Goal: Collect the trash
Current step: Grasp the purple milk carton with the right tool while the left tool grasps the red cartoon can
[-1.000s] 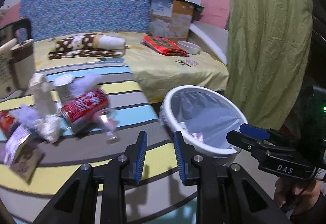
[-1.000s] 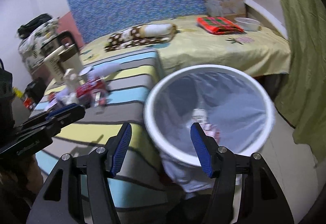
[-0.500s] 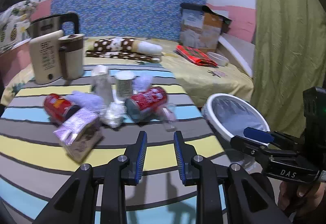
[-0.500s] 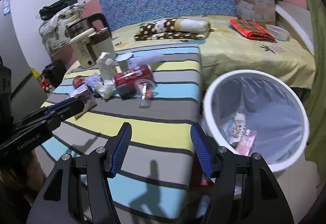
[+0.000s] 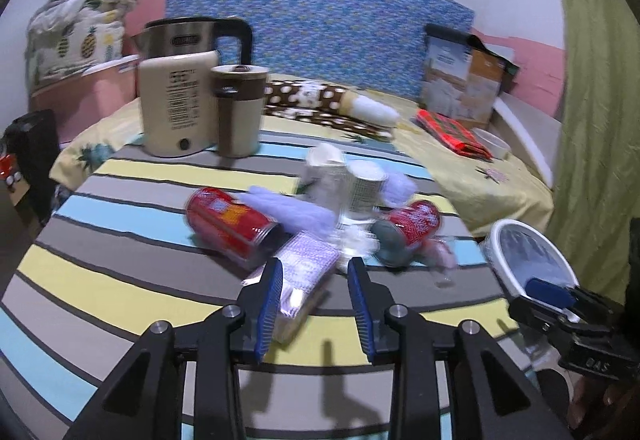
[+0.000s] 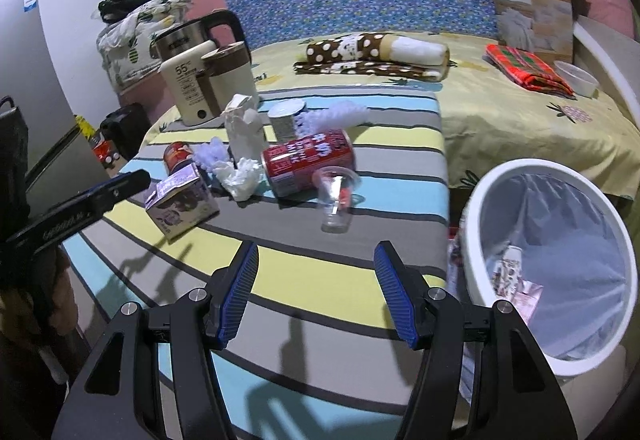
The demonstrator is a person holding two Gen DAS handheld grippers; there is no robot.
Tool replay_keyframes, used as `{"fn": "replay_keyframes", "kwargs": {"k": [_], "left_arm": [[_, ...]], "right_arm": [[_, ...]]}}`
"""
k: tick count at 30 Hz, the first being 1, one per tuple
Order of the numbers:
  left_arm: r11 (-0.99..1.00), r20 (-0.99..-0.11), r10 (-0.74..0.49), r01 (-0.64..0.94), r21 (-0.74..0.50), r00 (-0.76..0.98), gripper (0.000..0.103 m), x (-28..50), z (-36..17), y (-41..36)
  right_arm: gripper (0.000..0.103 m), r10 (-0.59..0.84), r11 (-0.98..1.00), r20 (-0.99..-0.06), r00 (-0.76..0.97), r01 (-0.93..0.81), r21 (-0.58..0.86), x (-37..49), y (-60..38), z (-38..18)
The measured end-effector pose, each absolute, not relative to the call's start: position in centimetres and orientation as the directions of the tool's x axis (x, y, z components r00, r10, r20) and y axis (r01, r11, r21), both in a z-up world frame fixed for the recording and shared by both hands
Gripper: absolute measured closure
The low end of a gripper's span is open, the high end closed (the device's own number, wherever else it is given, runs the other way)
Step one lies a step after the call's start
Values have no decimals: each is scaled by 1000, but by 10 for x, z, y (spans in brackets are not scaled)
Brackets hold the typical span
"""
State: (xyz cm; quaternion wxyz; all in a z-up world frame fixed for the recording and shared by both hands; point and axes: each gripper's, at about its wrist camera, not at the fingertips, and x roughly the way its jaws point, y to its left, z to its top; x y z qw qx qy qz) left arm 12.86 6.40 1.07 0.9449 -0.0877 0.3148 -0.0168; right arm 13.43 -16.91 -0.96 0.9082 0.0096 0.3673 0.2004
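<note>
Left wrist view: left gripper (image 5: 315, 290) over the striped table (image 5: 120, 280), jaws opening, a purple carton (image 5: 306, 272) seen between them, pads not pressing it. Right wrist view: right gripper (image 6: 316, 292) with jaws wide apart, empty; clear plastic cup (image 6: 336, 195) lies ahead, lined white bin (image 6: 552, 260) beside the table.

Glossy metal can (image 6: 307, 162); clear plastic cup (image 6: 335, 199).
</note>
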Motion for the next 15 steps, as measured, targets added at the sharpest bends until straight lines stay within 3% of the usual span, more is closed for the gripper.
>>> {"fn": "replay_keyframes", "kwargs": {"k": [5,9,15], "left_arm": [[981,-602,-73,-51,-186,795,69,136,4,82],[975,-597,-122,-15,-220,793,54,136,-2,89],[965,-606,-218,79,-249,765,52,140,-13,87]], "right_arm": [[41,382,914,-672,634,-369,171,138,-162,-13],[41,384,911,-682,623,-375,171,139,-158,-15],[41,377,912,-690,618,-376,162,140,-154,-17]]}}
